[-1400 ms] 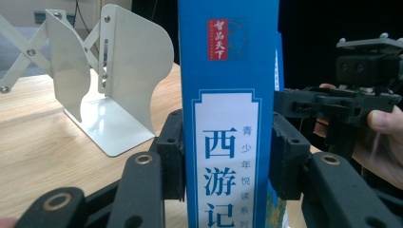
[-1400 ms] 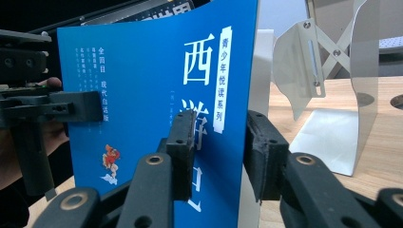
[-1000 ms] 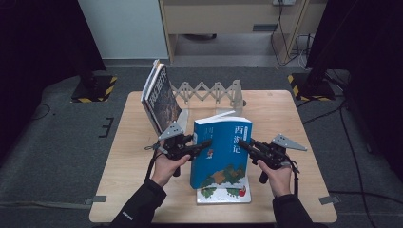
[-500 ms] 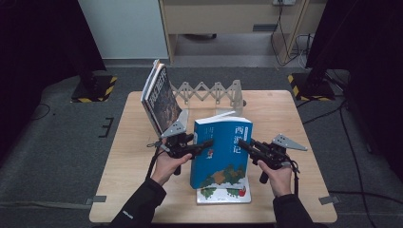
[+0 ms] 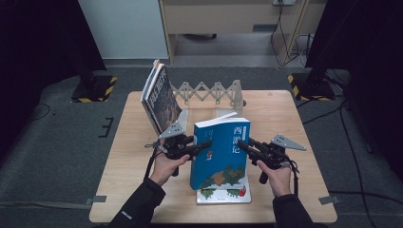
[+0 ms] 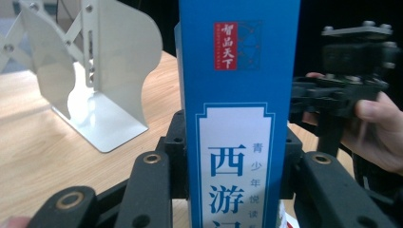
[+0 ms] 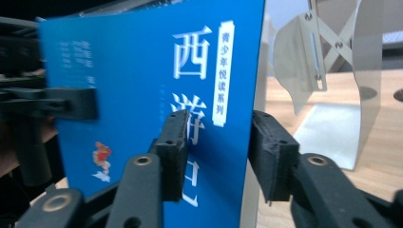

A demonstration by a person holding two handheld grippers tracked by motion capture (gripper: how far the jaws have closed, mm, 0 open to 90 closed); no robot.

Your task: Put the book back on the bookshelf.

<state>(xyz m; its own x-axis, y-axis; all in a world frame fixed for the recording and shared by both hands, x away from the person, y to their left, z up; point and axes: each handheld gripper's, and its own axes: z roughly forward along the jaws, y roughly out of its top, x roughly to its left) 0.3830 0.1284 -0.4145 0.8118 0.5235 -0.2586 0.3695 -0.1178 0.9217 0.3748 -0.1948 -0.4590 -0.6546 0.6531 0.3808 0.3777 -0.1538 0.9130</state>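
1. We see a blue paperback book with white Chinese lettering standing upright near the middle of the light wooden tabletop, its front cover facing the person.
2. The book's lower edge rests on a thin white book with a red and green picture, which lies flat at the near edge of the tabletop.
3. Our left tool comes in from the left, black jaws level, and meets the blue book at its spine edge.
4. In the left gripper view the spine stands between the two jaws, with both pads against the book's sides. These jaws have just been closing, so we read the left tool as clamped on the blue book.
5. Our right tool reaches in from the right, at about the same height, to the book's opposite edge.
6. In the right gripper view the left pad lies on the front cover, while the right pad stands off from the page edge with a clear gap. These jaws have just been opening, so we read the right tool as loose around the book, not pressing it.
7. Behind the blue book stands a pale metal expanding book rack with a scissor lattice, its end plates resting on the tabletop.
8. A dark-covered book leans tilted at the rack's left end, well apart from the blue book.
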